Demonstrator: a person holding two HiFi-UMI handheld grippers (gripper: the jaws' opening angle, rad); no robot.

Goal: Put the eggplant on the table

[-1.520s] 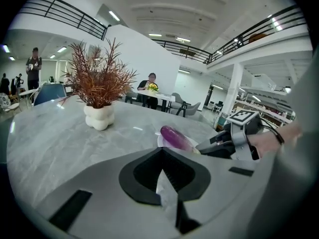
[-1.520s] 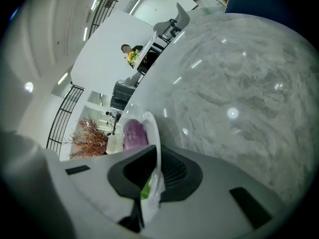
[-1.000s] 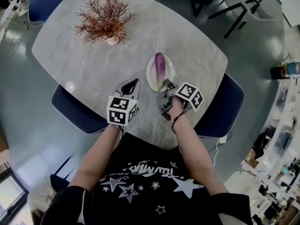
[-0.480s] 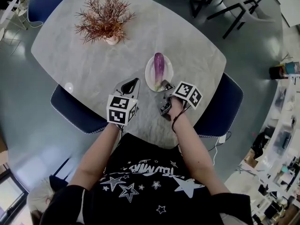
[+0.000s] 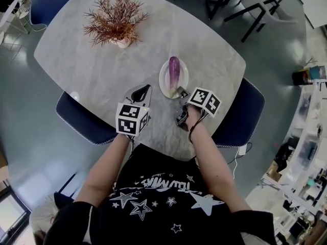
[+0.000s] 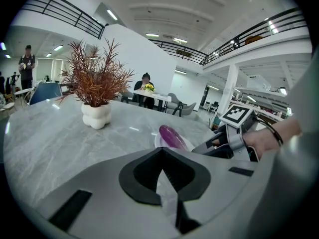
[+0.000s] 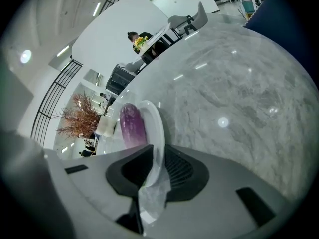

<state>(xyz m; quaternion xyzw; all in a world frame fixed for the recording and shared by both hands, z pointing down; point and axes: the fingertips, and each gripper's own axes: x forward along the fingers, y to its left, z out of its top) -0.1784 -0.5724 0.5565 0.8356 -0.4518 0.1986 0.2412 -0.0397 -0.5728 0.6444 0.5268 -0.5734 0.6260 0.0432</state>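
On the grey marble-patterned oval table [image 5: 92, 60], the long purple eggplant [image 5: 174, 68] lies on a small round white plate [image 5: 162, 80]. The right gripper [image 7: 152, 183] has its forearm stretched forward and its wrist rolled sideways, and its jaws are clenched on the plate's near rim. The left gripper [image 6: 167, 183] is held just left of the plate and points forward, with its jaws pressed together on nothing.

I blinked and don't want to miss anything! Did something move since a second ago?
Nothing visibly moved. The right gripper still has its jaws closed on the near rim of the plate. The eggplant still lies on the plate, and the left gripper stays shut beside it.
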